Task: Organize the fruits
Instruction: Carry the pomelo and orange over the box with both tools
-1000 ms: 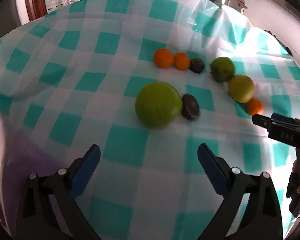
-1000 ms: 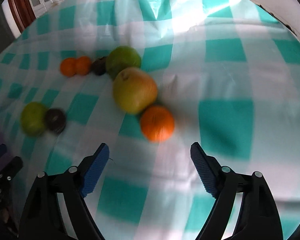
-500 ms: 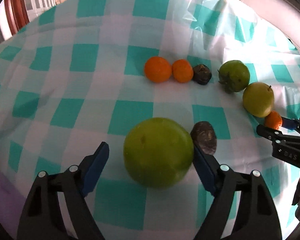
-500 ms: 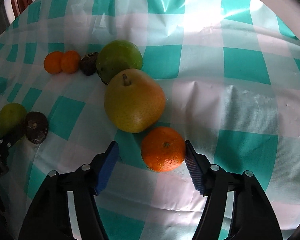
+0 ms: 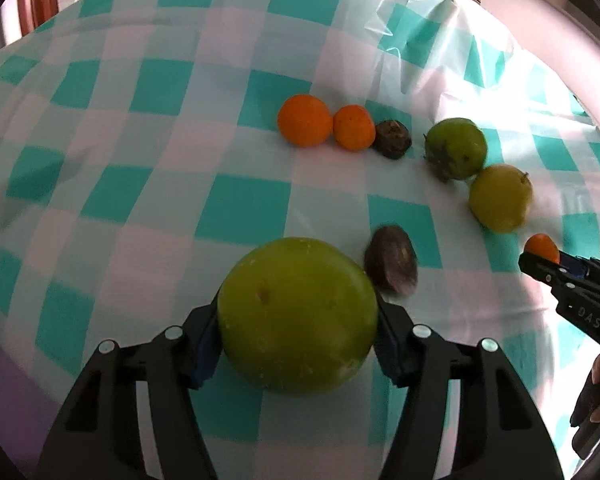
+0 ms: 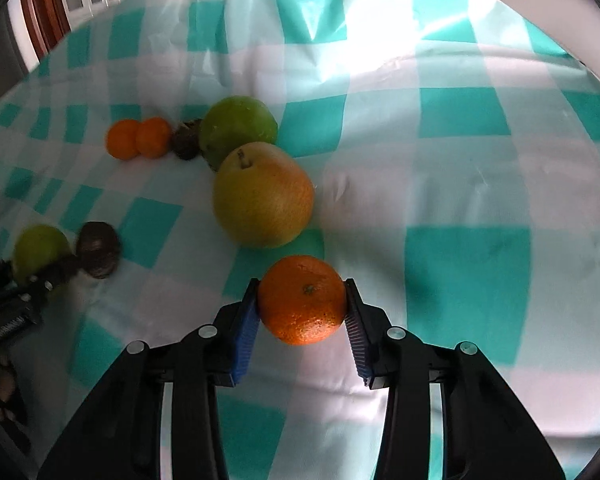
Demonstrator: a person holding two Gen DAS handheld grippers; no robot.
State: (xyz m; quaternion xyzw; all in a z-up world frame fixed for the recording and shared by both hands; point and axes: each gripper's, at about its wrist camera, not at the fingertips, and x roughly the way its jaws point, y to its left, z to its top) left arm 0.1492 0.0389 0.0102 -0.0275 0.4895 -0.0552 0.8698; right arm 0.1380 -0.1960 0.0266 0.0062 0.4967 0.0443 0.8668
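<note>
Both grasps are closing at mid-table: the left gripper (image 5: 298, 330) is pinching the green apple (image 5: 298, 314), the right gripper (image 6: 302, 306) the orange (image 6: 302, 299) — next, I judge, lifting each toward the row near the far edge.

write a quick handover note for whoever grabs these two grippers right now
Left gripper: shut on the large round green fruit, a dark brown wrinkled fruit just beside it.
Right gripper: shut on the small orange mandarin.
On the teal checked cloth: two small oranges, another dark fruit, a green persimmon-like fruit and a yellow-green pear.
Neither held fruit is placed yet.
</note>
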